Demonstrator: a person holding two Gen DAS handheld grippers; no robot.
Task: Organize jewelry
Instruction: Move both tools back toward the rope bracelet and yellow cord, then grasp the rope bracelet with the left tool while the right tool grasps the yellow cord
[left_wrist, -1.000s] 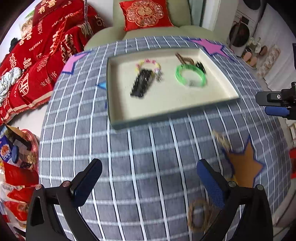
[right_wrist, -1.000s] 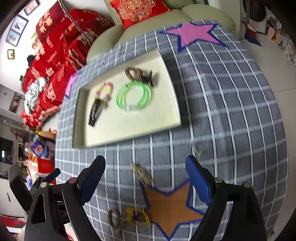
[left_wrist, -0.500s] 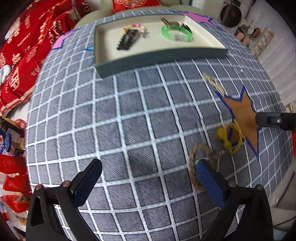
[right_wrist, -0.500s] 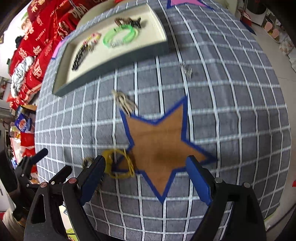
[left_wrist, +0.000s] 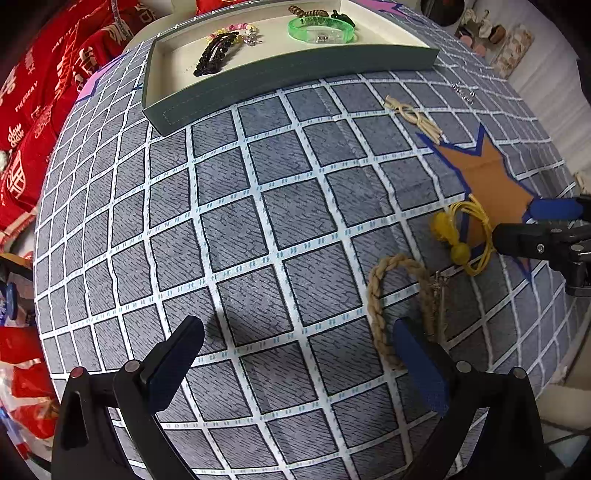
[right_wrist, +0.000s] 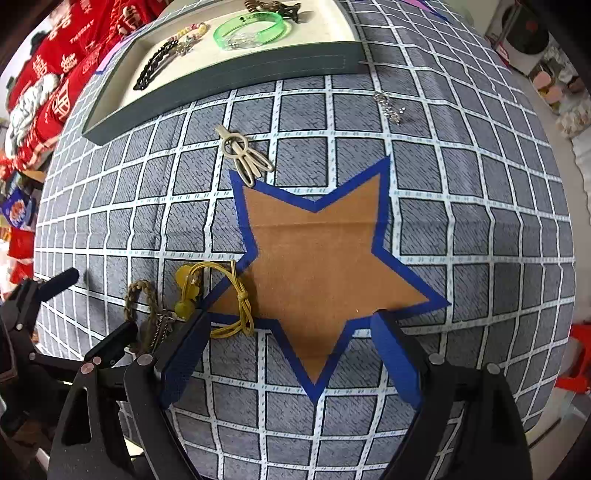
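Both claws are gaping wide, gripping nothing: left claw (left_wrist: 295, 354) is hanging beside the braided rope bracelet (left_wrist: 399, 302) at 3 o'clock, right claw (right_wrist: 288, 354) near the yellow hair tie (right_wrist: 221, 295) at 10 o'clock. At 12 o'clock, the tray (left_wrist: 280, 79) is holding a green bangle (left_wrist: 319, 29).

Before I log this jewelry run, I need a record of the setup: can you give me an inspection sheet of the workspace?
Surface: grey grid tablecloth with an orange star patch.
Job's things: tray holds a green bangle, black hair clip, beaded bracelet and a brown piece at the back. Loose on the cloth: rope bracelet, yellow hair tie, beige clip, small silver piece.
Clutter: nothing seen on the cloth.
Grippers: left gripper open beside the rope bracelet; right gripper open over the star, near the hair tie.
Cables: nothing seen.
Surroundings: red fabric to the left.
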